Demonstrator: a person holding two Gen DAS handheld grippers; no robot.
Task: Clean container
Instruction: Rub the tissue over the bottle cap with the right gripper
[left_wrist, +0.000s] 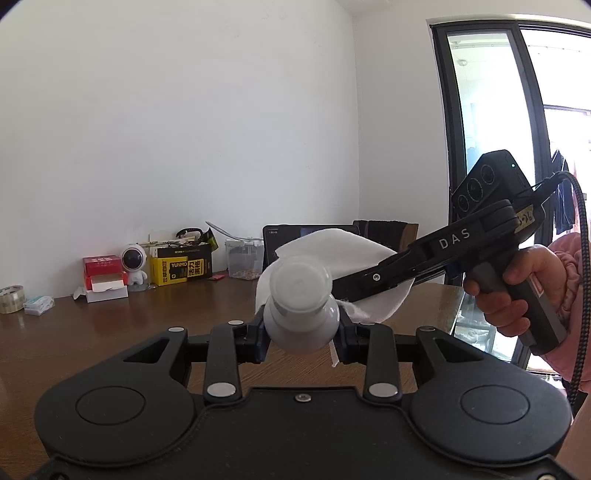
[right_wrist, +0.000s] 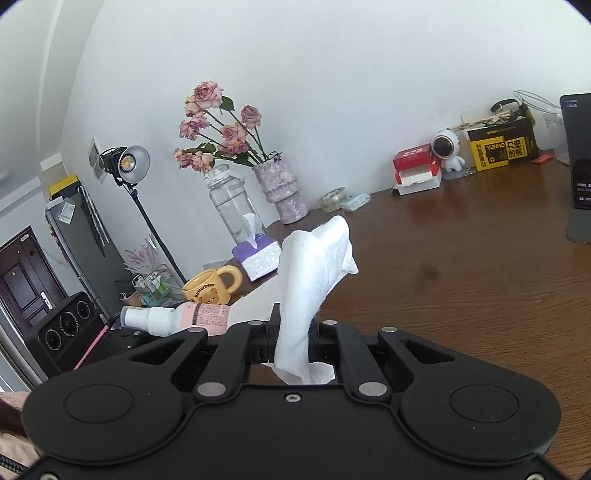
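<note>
both grippers are gripping something above the table. my left gripper is pinching a small white bottle between its fingers, cap end pointing away from me, jaws closed snug against its sides. my right gripper is clamping a white cloth, jaws nearly together, the cloth standing up past the fingertips. in the left view, the cloth is lying against the far side of the bottle, touching it, while a hand is holding the right gripper's handle. a mug and a tissue box are sitting well to the left.
</note>
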